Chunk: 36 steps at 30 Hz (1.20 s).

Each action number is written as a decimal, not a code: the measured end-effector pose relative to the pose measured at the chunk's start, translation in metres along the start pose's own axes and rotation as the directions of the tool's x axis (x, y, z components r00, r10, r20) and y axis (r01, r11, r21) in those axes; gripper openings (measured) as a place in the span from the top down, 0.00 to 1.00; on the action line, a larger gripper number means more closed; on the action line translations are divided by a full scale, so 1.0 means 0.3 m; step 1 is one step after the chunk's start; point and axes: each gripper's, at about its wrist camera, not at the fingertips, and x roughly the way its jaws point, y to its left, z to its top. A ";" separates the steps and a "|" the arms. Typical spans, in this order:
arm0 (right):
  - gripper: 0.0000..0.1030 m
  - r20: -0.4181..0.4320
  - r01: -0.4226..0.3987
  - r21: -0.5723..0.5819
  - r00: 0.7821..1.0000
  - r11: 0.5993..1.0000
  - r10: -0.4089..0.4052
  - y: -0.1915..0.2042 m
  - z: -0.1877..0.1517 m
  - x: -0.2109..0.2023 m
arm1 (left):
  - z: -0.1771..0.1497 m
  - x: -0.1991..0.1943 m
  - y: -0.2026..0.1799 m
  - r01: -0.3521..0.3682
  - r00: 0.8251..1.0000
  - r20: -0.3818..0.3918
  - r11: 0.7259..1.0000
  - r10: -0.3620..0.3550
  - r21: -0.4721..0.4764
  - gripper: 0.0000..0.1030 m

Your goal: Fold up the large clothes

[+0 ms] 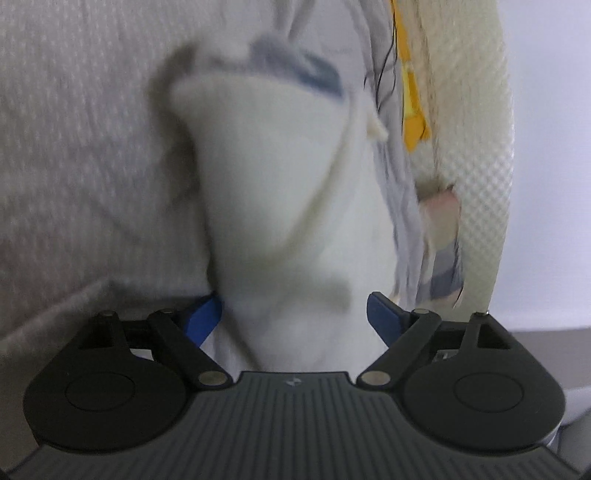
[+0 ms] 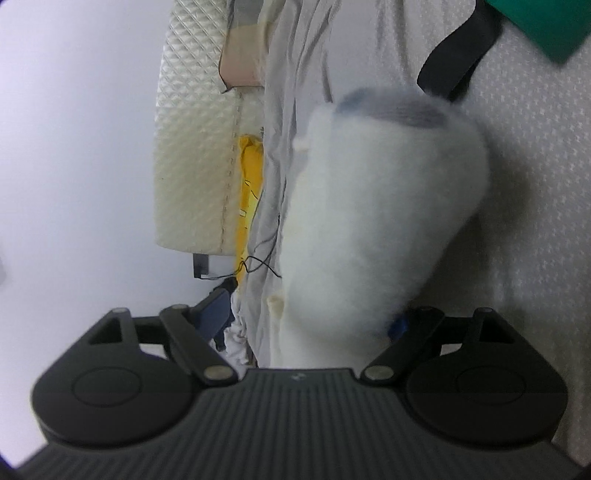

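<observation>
White garment (image 1: 291,206) filling the centre of the left wrist view, blurred, bunched into a soft fold with a grey-blue patch near its top. Left gripper (image 1: 295,314) at lower centre, blue fingers (image 1: 205,317) spread wide on either side of the cloth; whether the pads press on it, cannot tell. Textured bedding (image 1: 74,147) across the left side, quilted cream mattress edge (image 1: 476,147) at the right, yellow strip (image 1: 412,110) beside it. Same garment (image 2: 369,221) central in the right wrist view, right gripper (image 2: 306,321) likewise spread around its lower end. Green item (image 2: 535,26) in the upper right corner, black strap (image 2: 458,55) below it.
</observation>
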 end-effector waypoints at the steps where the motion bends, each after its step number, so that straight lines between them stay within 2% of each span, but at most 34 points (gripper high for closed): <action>1: 0.15 0.003 0.013 0.004 1.000 1.000 -0.013 -0.009 -0.002 0.001 | 0.007 -0.006 -0.005 -0.007 1.000 0.030 1.000 0.007 0.016 0.15; 3: 0.15 0.014 0.050 0.024 0.999 0.998 -0.050 -0.040 -0.011 -0.001 | 0.011 -0.020 -0.023 -0.045 0.996 0.084 0.997 0.040 0.063 0.16; 4: 0.16 0.020 0.068 0.035 0.997 0.997 -0.069 -0.049 -0.013 0.009 | 0.009 -0.016 -0.038 -0.077 0.993 0.098 0.993 0.067 0.093 0.23; 5: 0.22 0.026 0.087 0.039 0.996 0.995 -0.088 -0.059 -0.014 0.015 | 0.007 -0.015 -0.046 -0.107 0.990 0.107 0.988 0.095 0.110 0.33; 6: 0.26 0.032 0.108 0.033 0.994 0.994 -0.109 -0.062 -0.014 0.020 | 0.005 -0.013 -0.051 -0.130 0.986 0.118 0.984 0.116 0.122 0.37; 8: 0.39 0.046 0.143 0.011 0.989 0.990 -0.143 -0.067 -0.012 0.021 | 0.001 -0.020 -0.053 -0.146 0.983 0.130 0.980 0.129 0.135 0.53; 9: 0.42 0.052 0.153 0.007 0.987 0.988 -0.153 -0.066 -0.011 0.023 | -0.006 -0.026 -0.064 -0.153 0.981 0.139 0.977 0.133 0.150 0.55; 11: 0.56 0.056 0.176 -0.016 0.983 0.984 -0.175 -0.058 -0.013 0.028 | -0.008 -0.040 -0.083 -0.154 0.979 0.158 0.970 0.125 0.187 0.64; 13: 0.60 0.066 0.193 -0.064 0.980 0.979 -0.189 -0.040 -0.017 0.028 | -0.017 -0.071 -0.114 -0.147 0.978 0.182 0.958 0.103 0.246 0.67; 16: 0.64 0.094 0.162 -0.066 0.983 0.985 -0.156 -0.027 -0.016 0.014 | -0.029 -0.120 -0.131 -0.067 0.983 0.180 0.961 0.018 0.270 0.69; 22: 0.65 0.142 0.123 -0.136 0.984 0.983 -0.103 0.035 -0.033 -0.078 | -0.089 -0.268 -0.144 -0.001 0.989 0.144 0.954 -0.044 0.299 0.69; 26: 0.65 0.121 0.061 -0.100 0.991 0.993 -0.049 0.051 -0.061 -0.163 | -0.101 -0.342 -0.151 0.061 0.986 0.128 0.952 -0.104 0.298 0.69; 32: 0.65 0.122 0.048 -0.116 0.992 0.992 -0.034 0.105 -0.120 -0.310 | -0.174 -0.473 -0.180 0.089 0.988 0.083 0.926 -0.128 0.366 0.69; 36: 0.65 0.115 0.041 -0.191 0.993 0.981 -0.019 0.162 -0.159 -0.423 | -0.226 -0.581 -0.170 0.103 0.991 0.040 0.929 -0.125 0.355 0.68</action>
